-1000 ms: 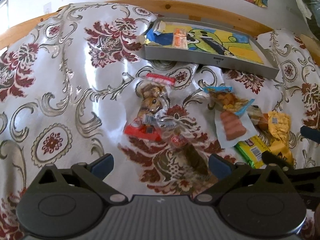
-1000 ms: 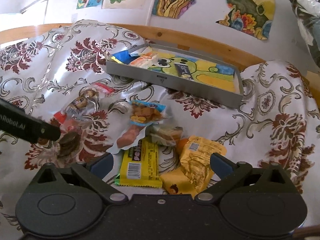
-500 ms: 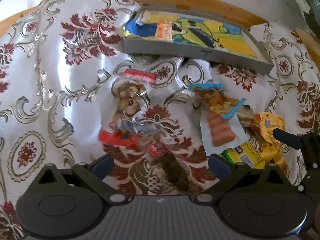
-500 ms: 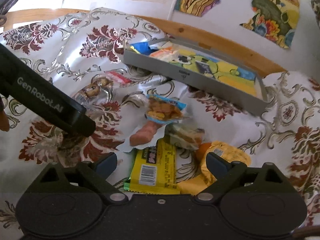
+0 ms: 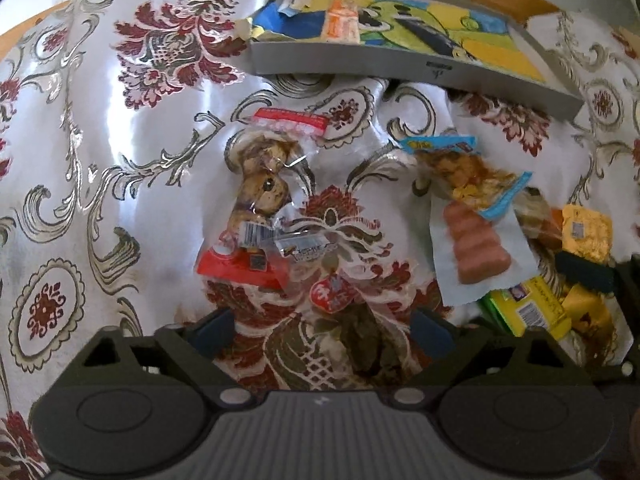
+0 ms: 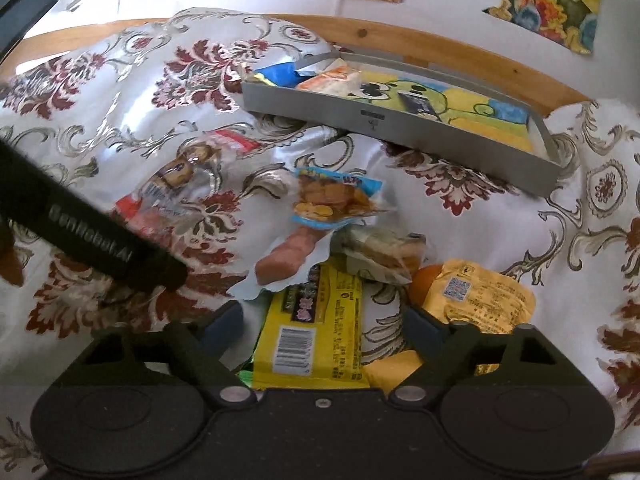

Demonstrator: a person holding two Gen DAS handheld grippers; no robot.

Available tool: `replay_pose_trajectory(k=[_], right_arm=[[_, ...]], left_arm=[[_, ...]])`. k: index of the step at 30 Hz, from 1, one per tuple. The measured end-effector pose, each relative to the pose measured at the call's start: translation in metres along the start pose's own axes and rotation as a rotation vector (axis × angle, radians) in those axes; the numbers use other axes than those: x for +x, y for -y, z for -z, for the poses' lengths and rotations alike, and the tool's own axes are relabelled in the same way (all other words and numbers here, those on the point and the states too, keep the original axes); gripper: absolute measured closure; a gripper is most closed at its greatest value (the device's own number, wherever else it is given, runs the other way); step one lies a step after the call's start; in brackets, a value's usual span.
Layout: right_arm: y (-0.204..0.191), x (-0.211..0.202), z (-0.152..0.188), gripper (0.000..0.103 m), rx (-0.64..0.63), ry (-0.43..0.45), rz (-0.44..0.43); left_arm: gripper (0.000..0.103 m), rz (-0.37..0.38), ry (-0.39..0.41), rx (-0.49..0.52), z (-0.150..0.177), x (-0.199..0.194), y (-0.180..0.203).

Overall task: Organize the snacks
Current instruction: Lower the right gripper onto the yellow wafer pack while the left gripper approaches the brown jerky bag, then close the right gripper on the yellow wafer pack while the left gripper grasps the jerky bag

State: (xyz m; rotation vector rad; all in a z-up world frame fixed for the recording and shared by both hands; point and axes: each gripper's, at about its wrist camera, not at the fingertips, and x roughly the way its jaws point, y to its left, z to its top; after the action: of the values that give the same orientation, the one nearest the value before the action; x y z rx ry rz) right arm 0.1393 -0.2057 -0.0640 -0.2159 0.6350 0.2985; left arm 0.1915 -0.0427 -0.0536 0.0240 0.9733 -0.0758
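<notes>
Both grippers hang wide apart and empty over the floral, shiny-clothed surface. Left gripper straddles a small clear-wrapped dark snack at the near edge; right gripper straddles a flat yellow wrapped bar on the near right. These packets look light, crinkly and slippery, so I would pinch across the flat middle or a sealed end, gently, since biscuits inside could crush. One shallow grey tray with a cartoon liner sits on the far side, holding about three packets. Roughly eight loose packets lie on the cloth; overlaps make the count uncertain.
</notes>
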Motion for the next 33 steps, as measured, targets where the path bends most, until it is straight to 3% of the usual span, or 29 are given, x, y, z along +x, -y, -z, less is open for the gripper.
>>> replay_pose_trajectory(k=[5, 10, 15, 27, 33], right_arm=[[0.001, 0.008, -0.001, 0.026, 0.001, 0.002, -0.015], [0.002, 0.01, -0.002, 0.031, 0.002, -0.009, -0.043], [-0.001, 0.009, -0.002, 0.047, -0.005, -0.014, -0.067], [-0.008, -0.001, -0.004, 0.05, -0.025, -0.062, -0.05], [-0.012, -0.023, -0.003, 0.051, -0.003, -0.111, -0.086]], left_arm=[[0.024, 0.028, -0.001, 0.017, 0.001, 0.0, 0.004], [0.045, 0.057, -0.005, 0.033, -0.002, 0.002, 0.009], [0.052, 0.069, -0.004, 0.015, -0.003, 0.002, 0.008], [0.061, 0.109, -0.028, -0.014, 0.009, -0.011, 0.0], [0.062, 0.136, -0.042, -0.02, 0.021, -0.021, -0.009]])
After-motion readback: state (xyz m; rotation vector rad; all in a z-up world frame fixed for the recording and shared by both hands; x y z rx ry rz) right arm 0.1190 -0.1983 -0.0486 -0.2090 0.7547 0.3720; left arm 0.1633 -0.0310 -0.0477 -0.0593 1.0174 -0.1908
